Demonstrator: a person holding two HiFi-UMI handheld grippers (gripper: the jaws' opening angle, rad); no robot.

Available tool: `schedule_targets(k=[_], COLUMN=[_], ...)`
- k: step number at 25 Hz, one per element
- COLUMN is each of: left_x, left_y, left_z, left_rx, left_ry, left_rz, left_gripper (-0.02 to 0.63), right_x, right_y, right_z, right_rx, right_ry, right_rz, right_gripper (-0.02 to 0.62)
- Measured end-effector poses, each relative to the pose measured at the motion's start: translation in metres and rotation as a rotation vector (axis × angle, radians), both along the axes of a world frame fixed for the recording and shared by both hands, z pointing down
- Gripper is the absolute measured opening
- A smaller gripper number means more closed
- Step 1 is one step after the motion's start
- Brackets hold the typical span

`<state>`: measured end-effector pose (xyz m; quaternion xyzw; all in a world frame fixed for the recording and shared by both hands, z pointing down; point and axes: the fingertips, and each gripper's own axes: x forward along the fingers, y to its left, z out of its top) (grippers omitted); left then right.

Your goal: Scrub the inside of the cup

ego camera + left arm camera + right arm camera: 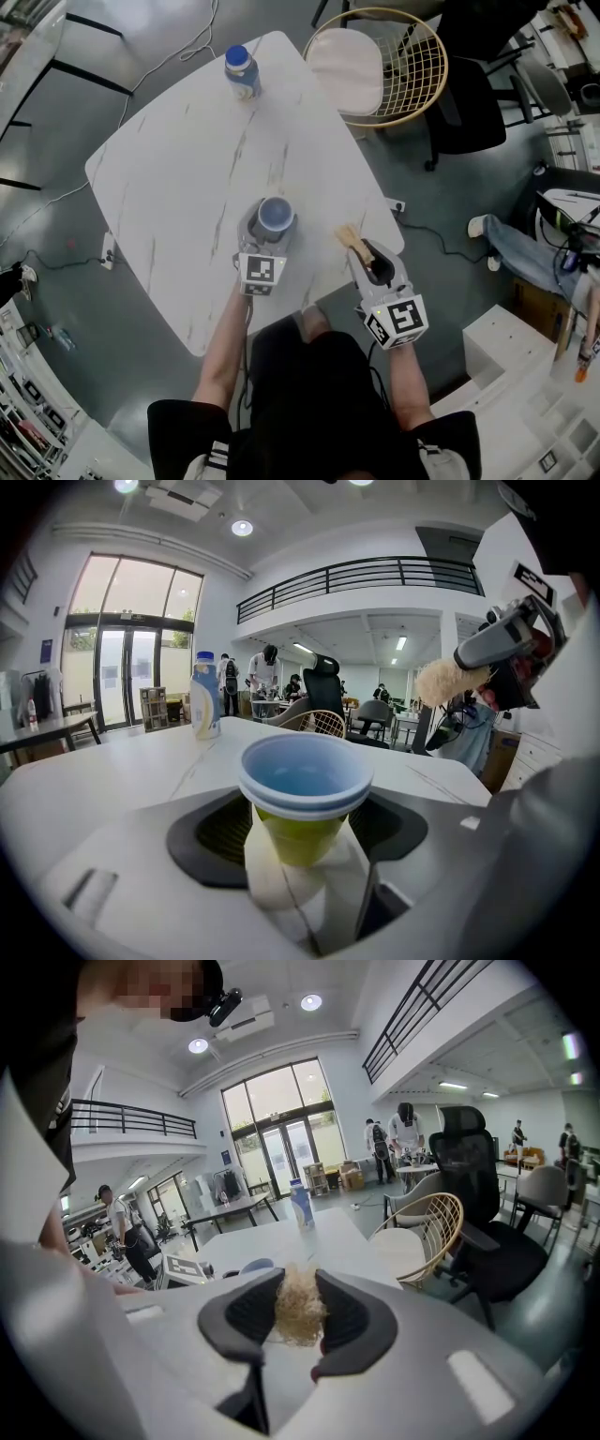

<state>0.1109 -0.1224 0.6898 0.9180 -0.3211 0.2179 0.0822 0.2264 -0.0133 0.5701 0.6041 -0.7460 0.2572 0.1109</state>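
Observation:
A green cup with a pale blue rim and inside (275, 217) (304, 799) stands upright on the white marble table (178, 178). My left gripper (272, 223) (302, 829) has a jaw on either side of it; a thin gap shows beside the cup's wall, so the gripper is open. To the cup's right, my right gripper (367, 255) (298, 1312) is shut on a tan fibre scrub brush (350, 237) (298, 1312), whose bristles point toward the table's far side, above the table near its right edge. The brush (441, 682) is apart from the cup.
A bottle with a blue cap (242, 71) (204, 696) stands at the table's far end. A wicker chair with a cushion (380, 66) sits off the far right corner, and a black office chair (469, 94) beside it. Other people are at desks far off.

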Motion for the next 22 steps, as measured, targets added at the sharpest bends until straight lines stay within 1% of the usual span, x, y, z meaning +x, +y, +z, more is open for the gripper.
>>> schedule_targets(k=[4,9,14,19,22], left_x=[0.0,-0.005,-0.014,-0.022,-0.027], left_y=[0.001,0.004,0.01,0.017,0.023], left_z=[0.003,0.0,-0.003,-0.012,-0.021], left_rx=[-0.005,-0.04,-0.061,-0.047,-0.035], left_ry=[-0.01,0.002,-0.013,-0.031,-0.03], left_rz=[-0.002,-0.01,-0.013,0.001,-0.005], left_gripper=[0.345,0.364,0.37,0.373,0.373], right_x=[0.0,-0.003,-0.008,-0.013,-0.017], right_y=[0.001,0.001,0.003,0.003,0.005], right_z=[-0.001,-0.006,-0.013,-0.023,-0.029], right_rx=[0.005,0.013,0.026,0.053,0.067], right_ry=[-0.001,0.004,0.004,0.007,0.01], right_rz=[-0.001,-0.01,-0.021,-0.032,-0.042], right_gripper=[0.107,0.107,0.107,0.107,0.107])
